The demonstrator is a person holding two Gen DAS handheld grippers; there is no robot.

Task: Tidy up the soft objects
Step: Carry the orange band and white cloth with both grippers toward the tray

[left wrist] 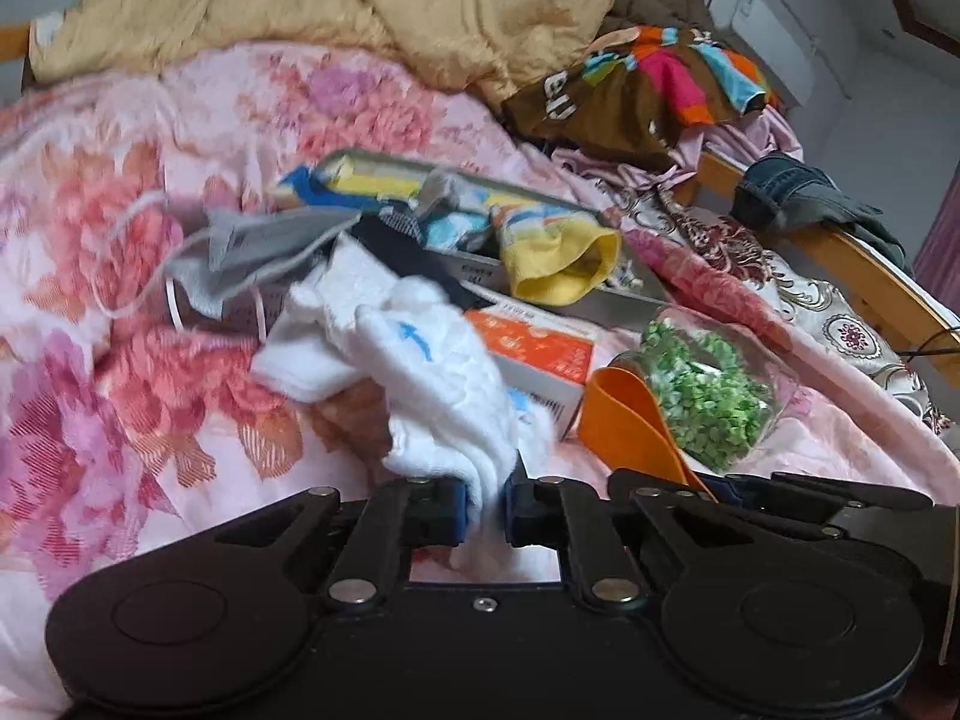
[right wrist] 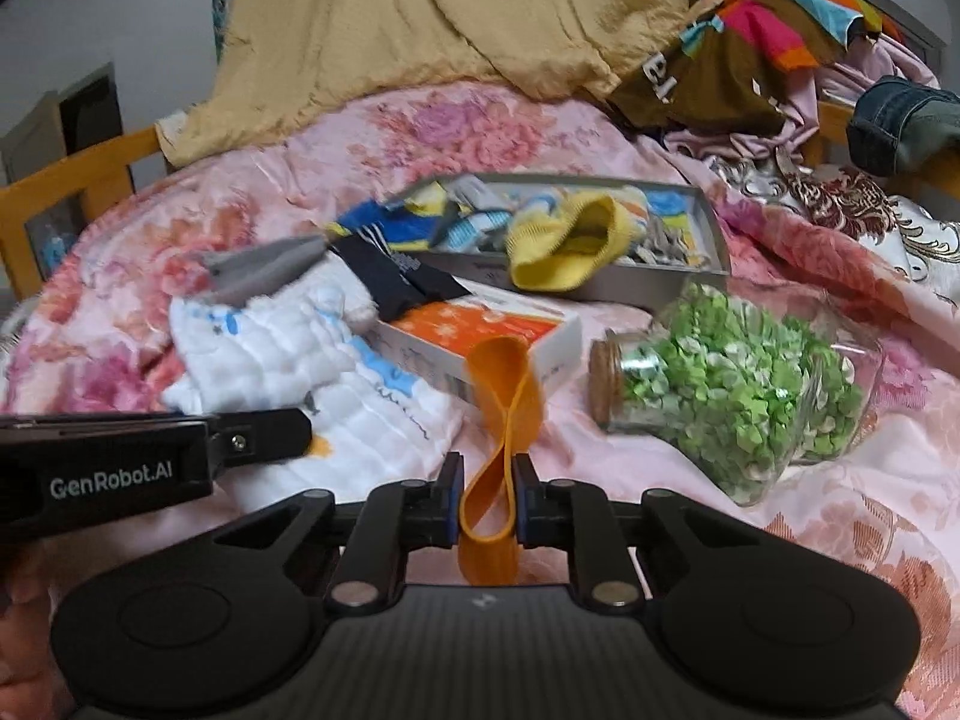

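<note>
both grippers sit nearest the lens, each clamped on something soft. far behind them the pink floral quilt covers the bed, with a tan blanket heaped at the far end. mid-bed lies a grey tray of socks, a yellow sock draped over its near edge. right of centre a jar of green bits lies on its side. the left gripper has its jaws pinched nearly together on the white cloth, which trails away to the far left. the right gripper is closed on a folded orange band that stands up between the pads. judging by this, the tray lies straight ahead, farther off, its long axis running left to right; the right gripper looks nearer it.
</note>
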